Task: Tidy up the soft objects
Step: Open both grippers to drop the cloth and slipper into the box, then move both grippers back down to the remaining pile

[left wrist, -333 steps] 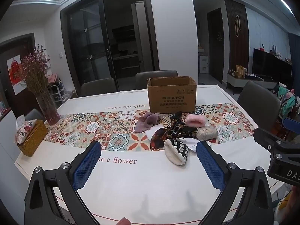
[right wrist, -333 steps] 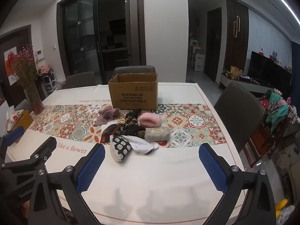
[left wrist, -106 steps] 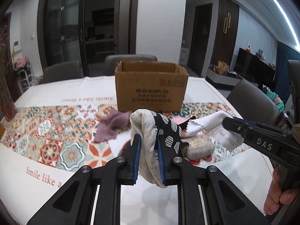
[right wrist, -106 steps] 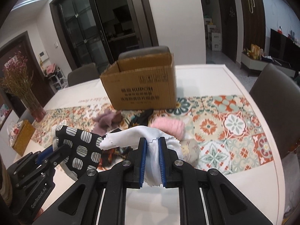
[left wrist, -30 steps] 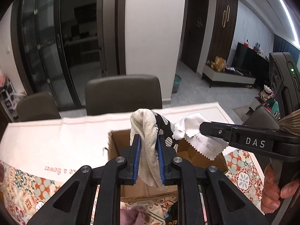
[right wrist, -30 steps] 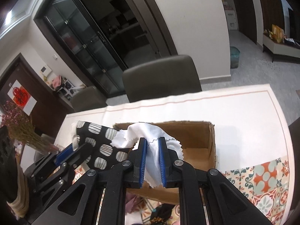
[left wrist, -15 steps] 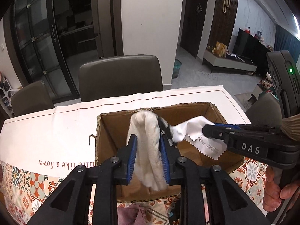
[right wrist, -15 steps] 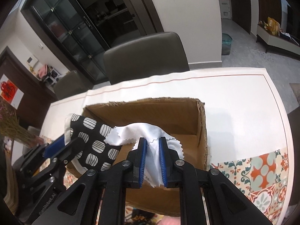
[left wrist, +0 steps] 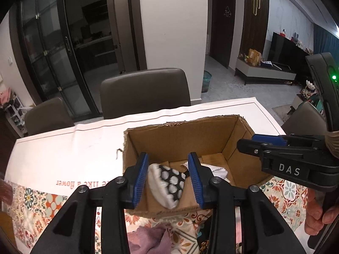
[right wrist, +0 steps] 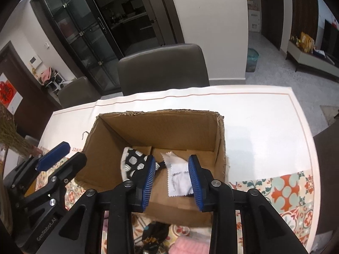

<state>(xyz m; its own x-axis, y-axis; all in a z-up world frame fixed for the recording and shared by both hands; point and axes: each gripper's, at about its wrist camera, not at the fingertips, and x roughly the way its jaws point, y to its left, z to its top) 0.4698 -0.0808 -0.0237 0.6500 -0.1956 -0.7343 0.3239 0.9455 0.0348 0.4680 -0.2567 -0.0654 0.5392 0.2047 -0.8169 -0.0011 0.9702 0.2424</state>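
Note:
An open cardboard box [left wrist: 182,135] [right wrist: 161,124] stands on the table. My left gripper [left wrist: 168,176] is open above its near edge; the black-and-white spotted cloth [left wrist: 167,182] lies loose between its fingers, inside the box. My right gripper [right wrist: 172,174] is open over the box; the white zigzag-edged cloth [right wrist: 178,174] lies on the box floor below it, next to the spotted cloth [right wrist: 134,162]. Neither gripper holds anything.
More soft items lie on the patterned runner in front of the box: a purple cloth [left wrist: 148,239], a dark scarf [right wrist: 154,237], a pink fluffy piece [right wrist: 188,245]. Grey chairs [left wrist: 146,91] stand behind the table. A vase of dried flowers [right wrist: 8,135] is at left.
Both grippers have opened over the box. The spotted cloth and the white cloth have dropped out of them into the box.

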